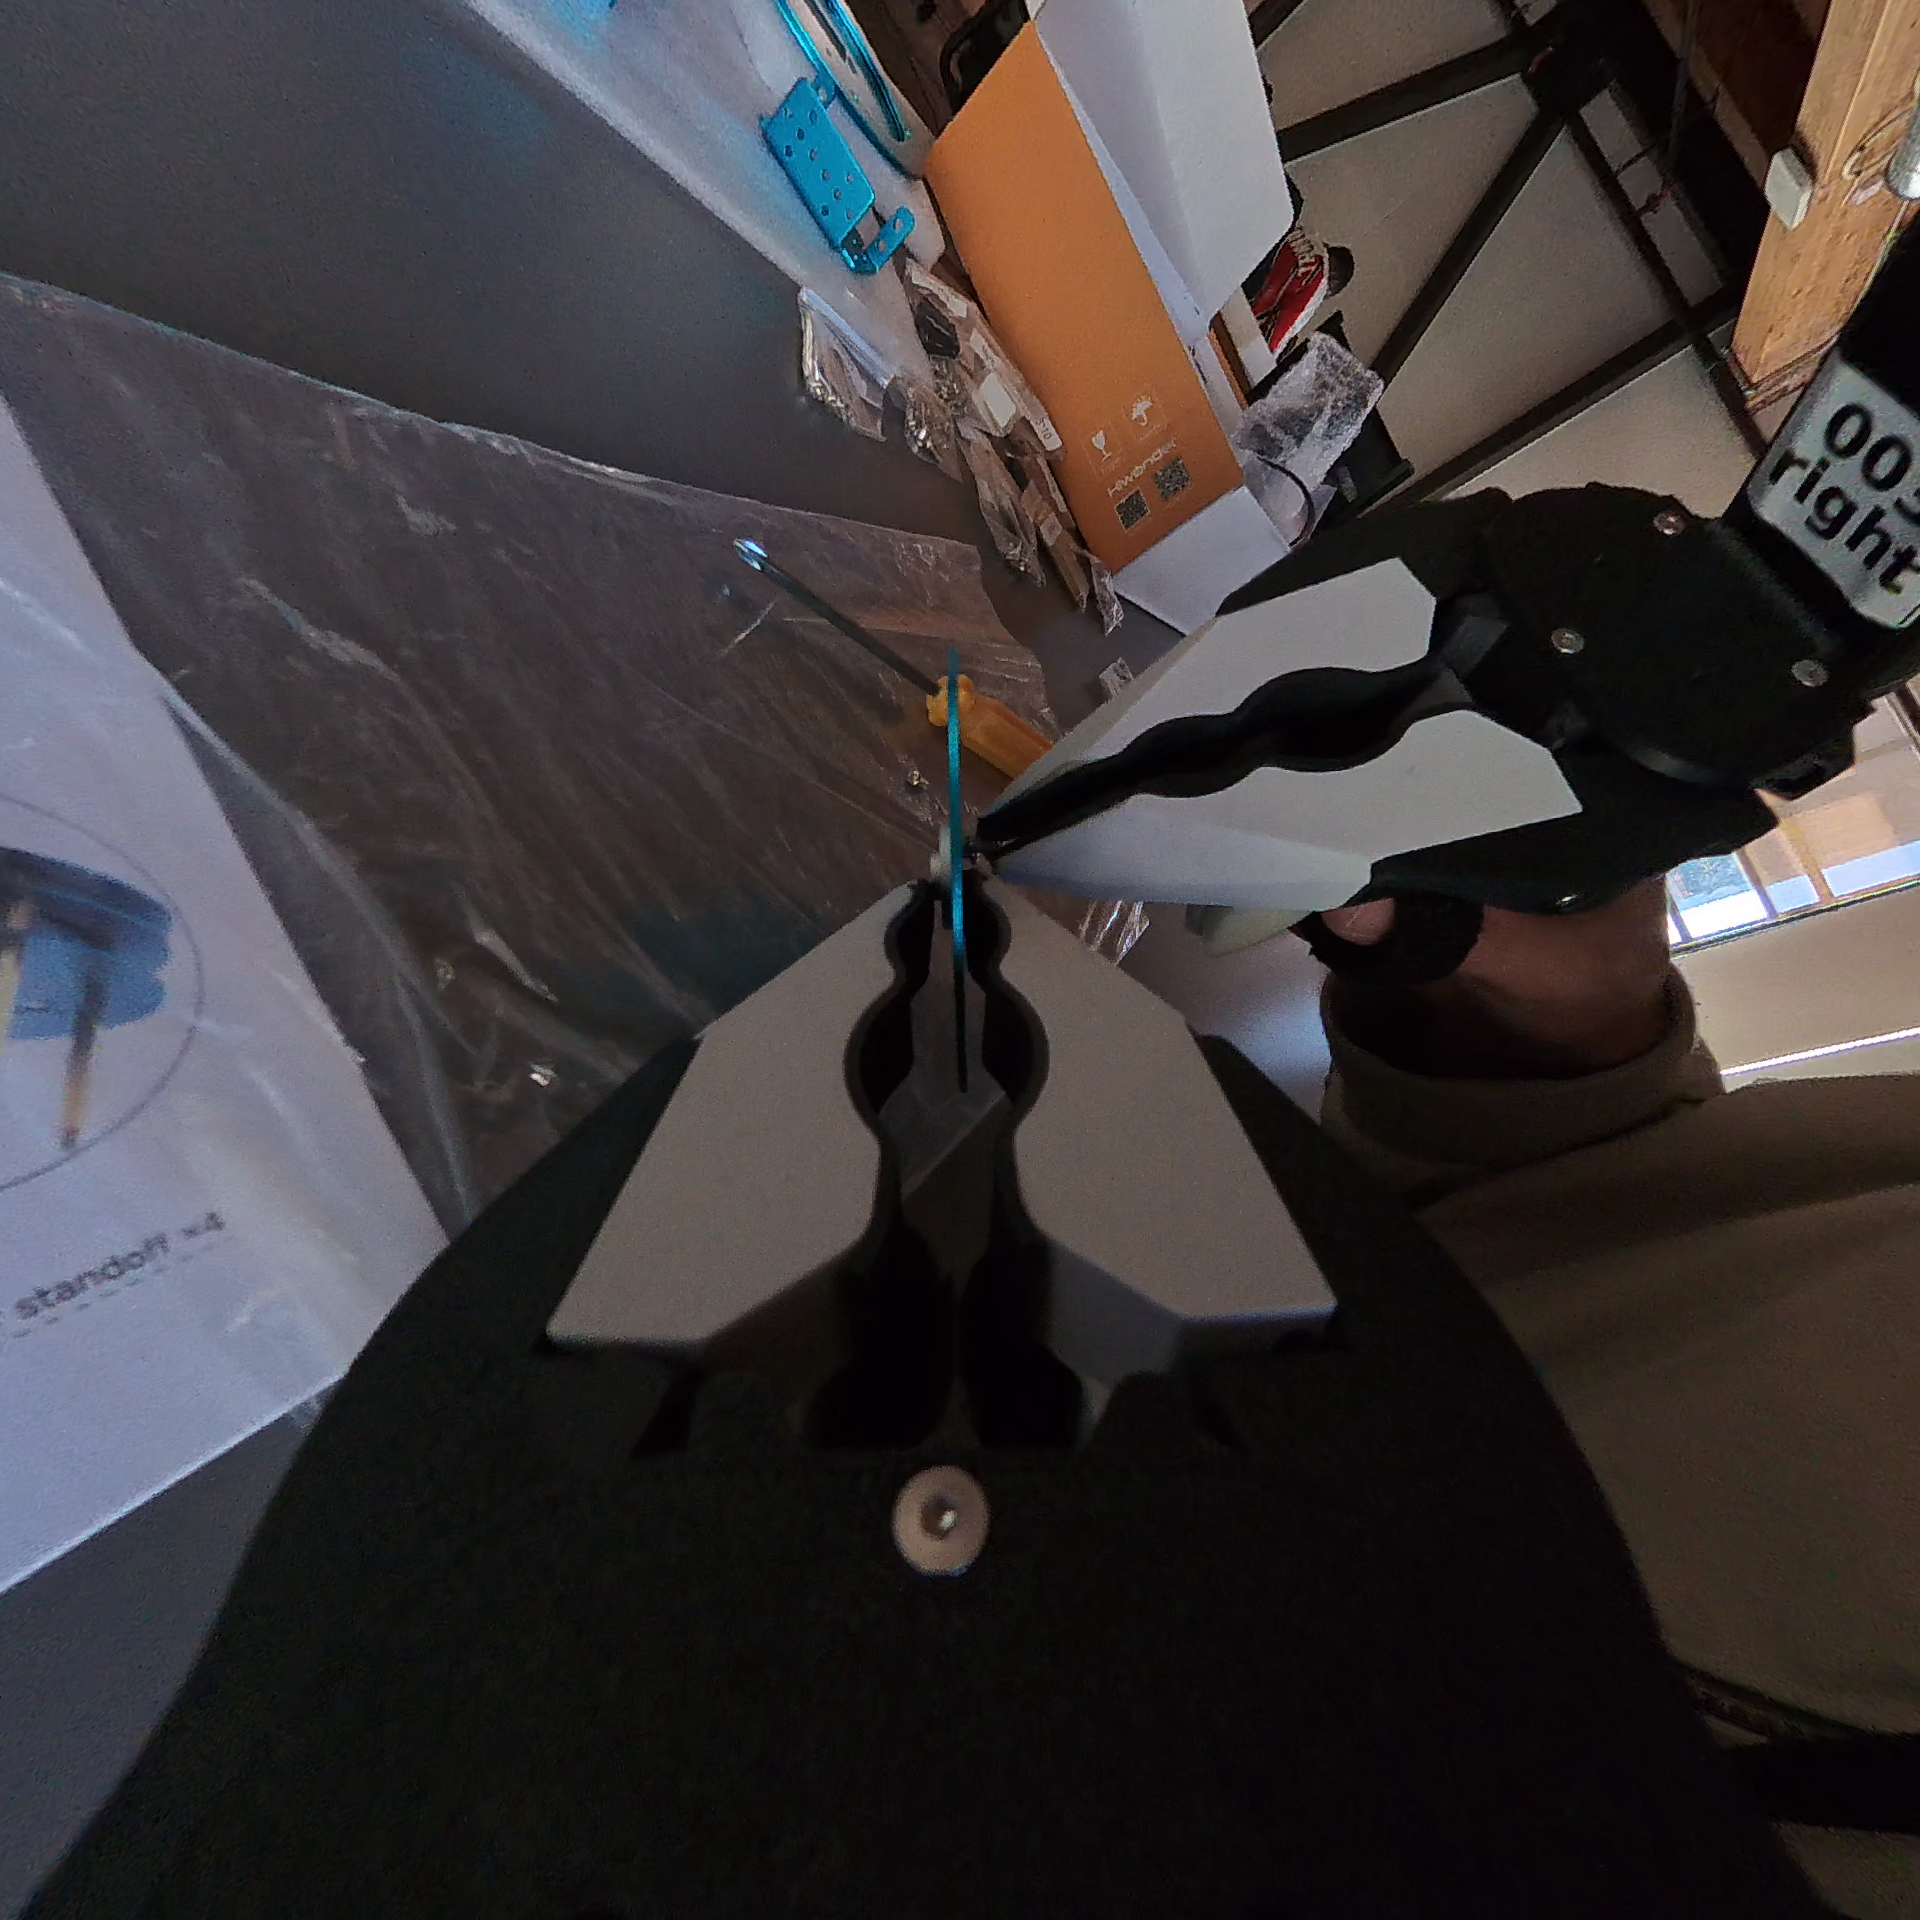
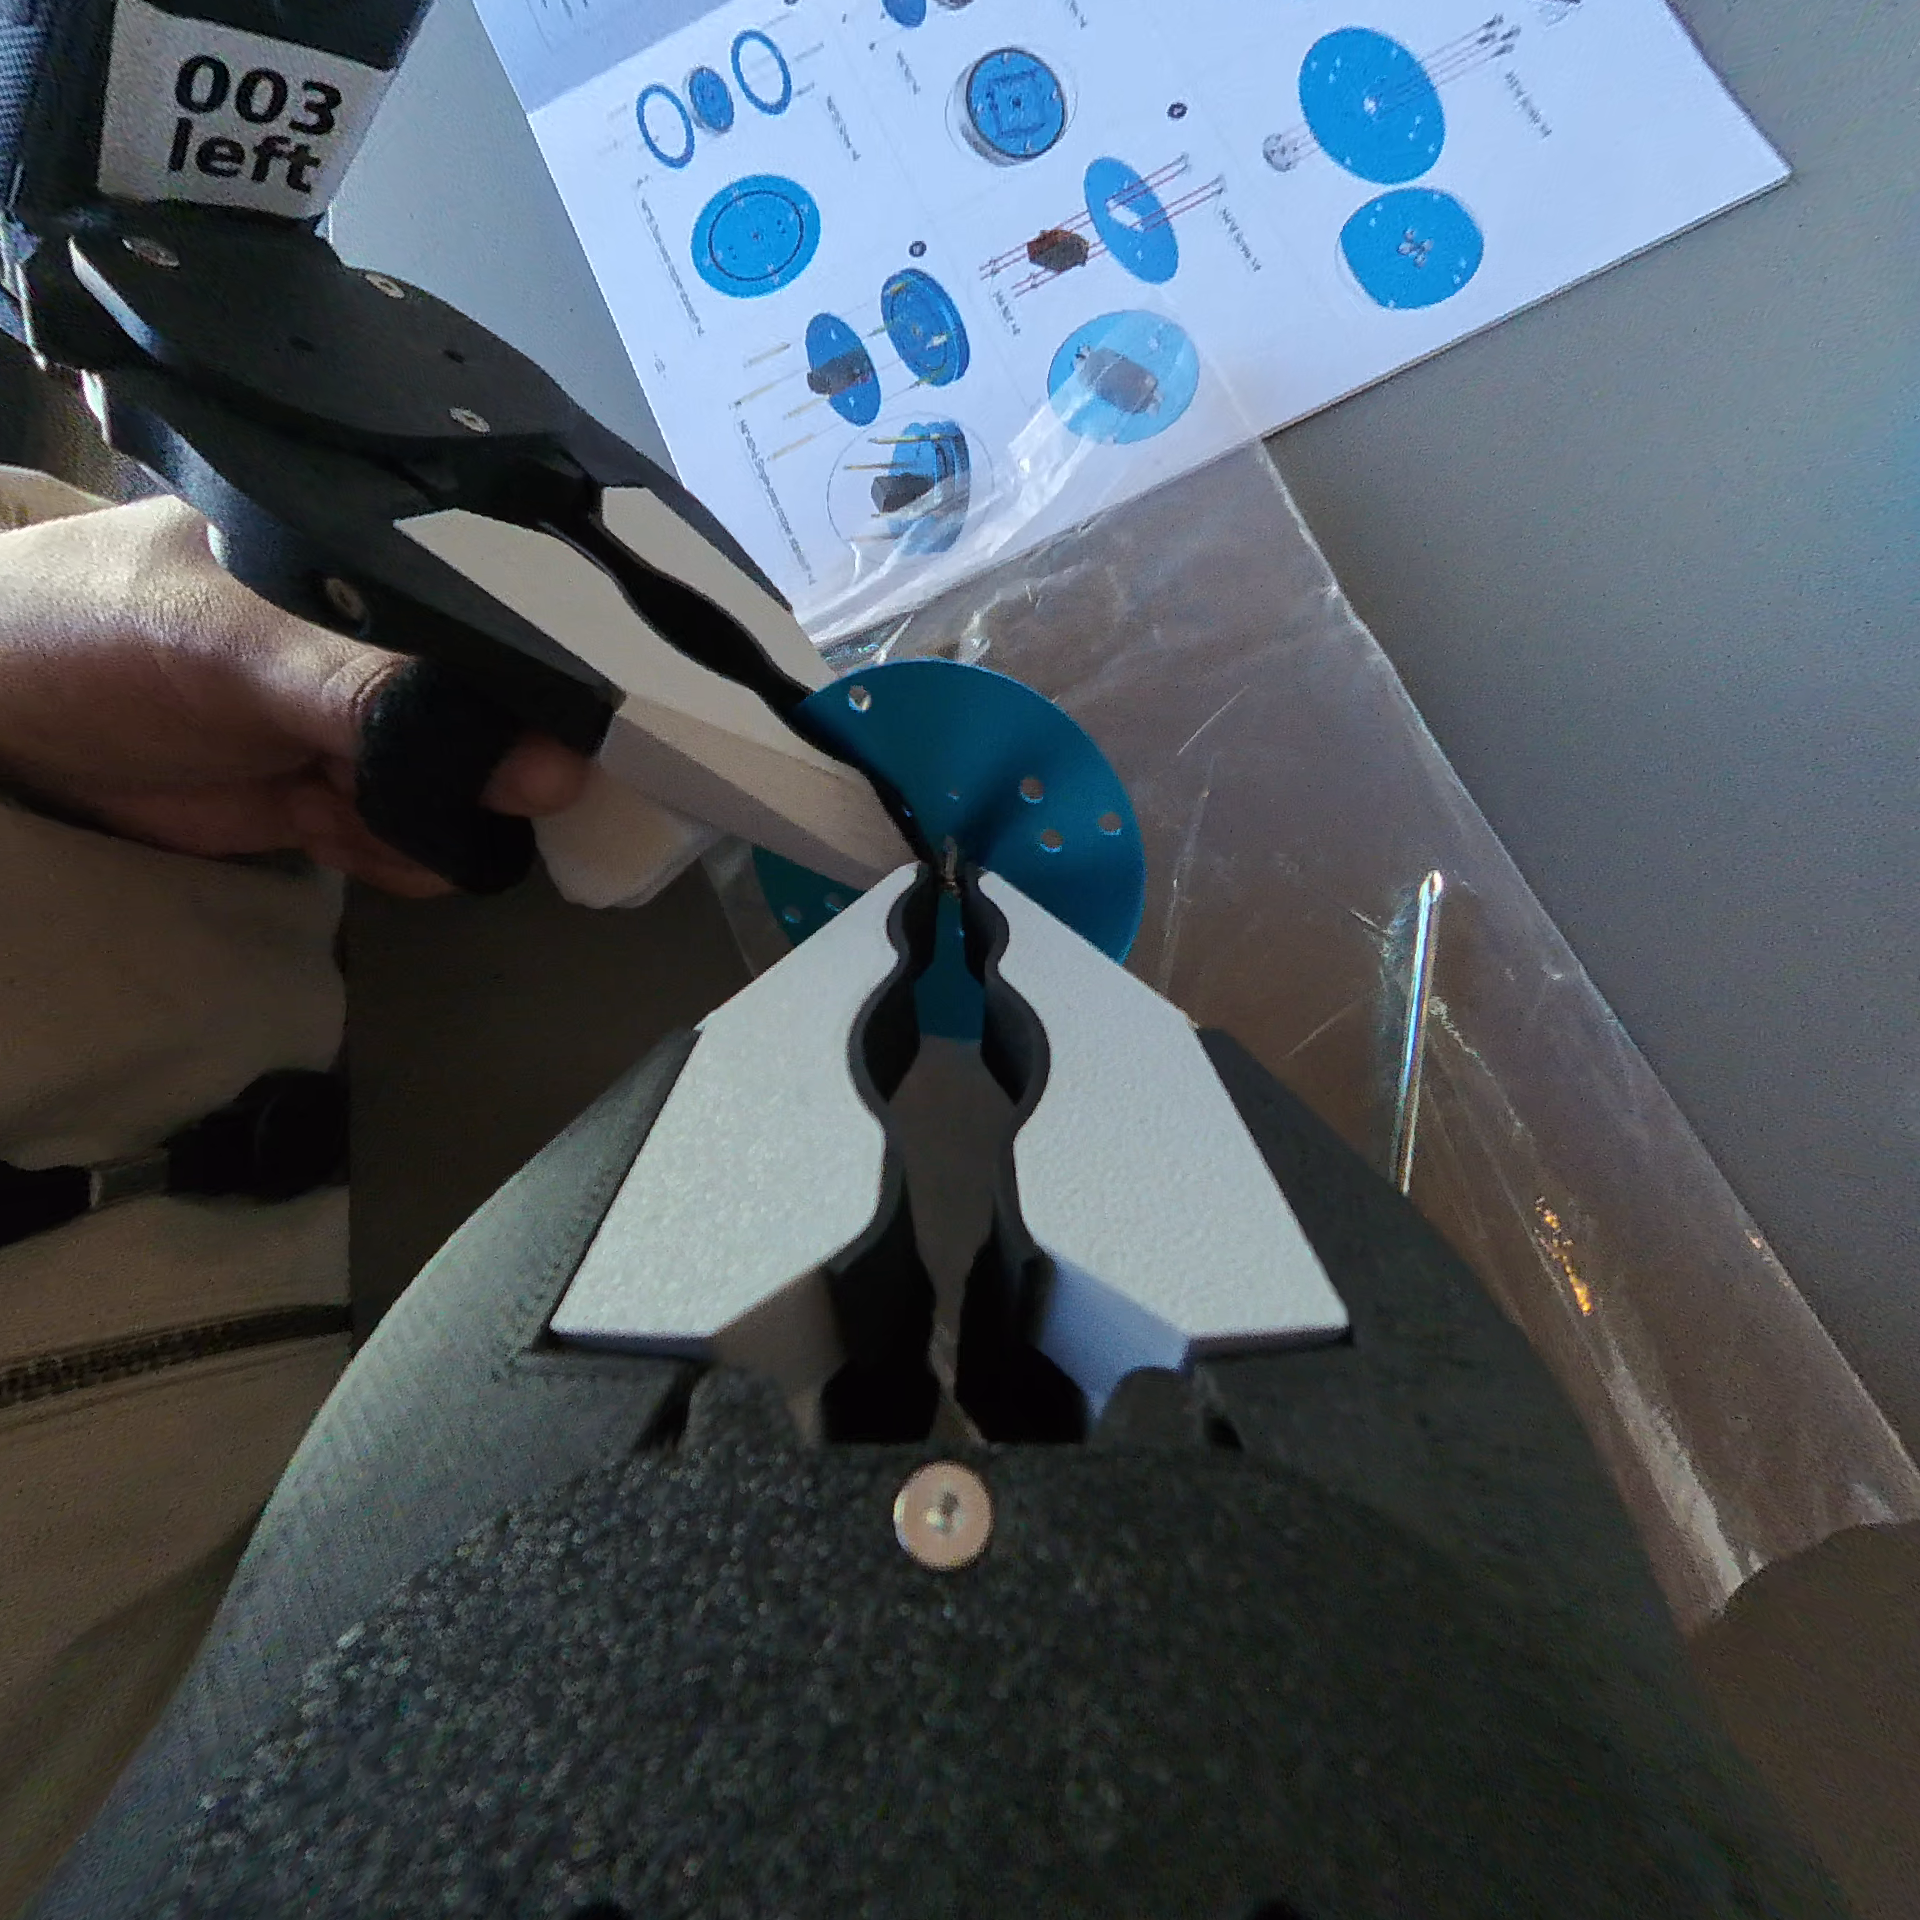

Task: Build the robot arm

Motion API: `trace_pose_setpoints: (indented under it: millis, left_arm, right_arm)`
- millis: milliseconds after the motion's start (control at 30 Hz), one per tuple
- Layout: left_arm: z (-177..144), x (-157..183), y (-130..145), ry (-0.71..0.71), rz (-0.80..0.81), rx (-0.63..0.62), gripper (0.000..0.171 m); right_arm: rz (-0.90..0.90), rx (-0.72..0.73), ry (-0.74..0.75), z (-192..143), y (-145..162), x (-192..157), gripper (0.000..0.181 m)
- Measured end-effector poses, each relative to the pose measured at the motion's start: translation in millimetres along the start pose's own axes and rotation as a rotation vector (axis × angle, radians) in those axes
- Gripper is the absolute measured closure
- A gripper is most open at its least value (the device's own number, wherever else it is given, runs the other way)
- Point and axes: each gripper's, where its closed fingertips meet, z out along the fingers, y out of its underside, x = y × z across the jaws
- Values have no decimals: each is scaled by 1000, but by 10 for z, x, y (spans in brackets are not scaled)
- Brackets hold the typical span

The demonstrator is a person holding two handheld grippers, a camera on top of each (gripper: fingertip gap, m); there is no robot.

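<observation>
Blue disc (image 2: pixel 977 769) clamped edge-on in left gripper (image 1: pixel 948 894); right gripper (image 2: pixel 948 878) pinches small screw.

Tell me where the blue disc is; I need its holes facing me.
The blue disc is held off the table, clamped at its edge by the left gripper, with the right gripper at its face.

My left wrist camera sits just behind the left gripper (image 1: pixel 951 883), looking along its fingers across the grey table (image 1: pixel 416 260) toward boxes and shelving, rolled well over I think. My right wrist camera looks down along the right gripper (image 2: pixel 948 878) at the table and an instruction sheet (image 2: pixel 1091 260). Both views are very close in and share the blue disc (image 1: pixel 956 831) (image 2: pixel 997 769), the clear plastic sheet (image 1: pixel 520 675) (image 2: pixel 1351 831) and the opposite gripper.
</observation>
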Motion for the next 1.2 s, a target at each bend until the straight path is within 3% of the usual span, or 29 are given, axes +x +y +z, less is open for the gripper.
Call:
trace_pose_setpoints:
  millis: [500, 767, 933, 1033, 1133, 1200]
  left_arm:
    - [32, -34, 20, -39, 24, -10, 166]
    - [-57, -47, -140, 34, -111, 81, 166]
    - [-152, -46, -243, 136, -238, 128, 166]
    - [-186, -37, -268, 183, -283, 136, 166]
    - [-210, -25, -280, 212, -301, 139, 166]
    - [-221, -21, -287, 233, -325, 140, 166]
  right_arm:
    - [53, -271, 20, 39, 21, 14, 178]
    - [45, -392, 48, 80, -186, 16, 178]
    - [41, -369, 47, 49, -362, -7, 169]
    - [43, -259, 19, -117, -570, -32, 167]
    - [-181, -128, -81, -247, -628, -181, 151]
    - [-332, -9, -144, -242, -520, -321, 125]
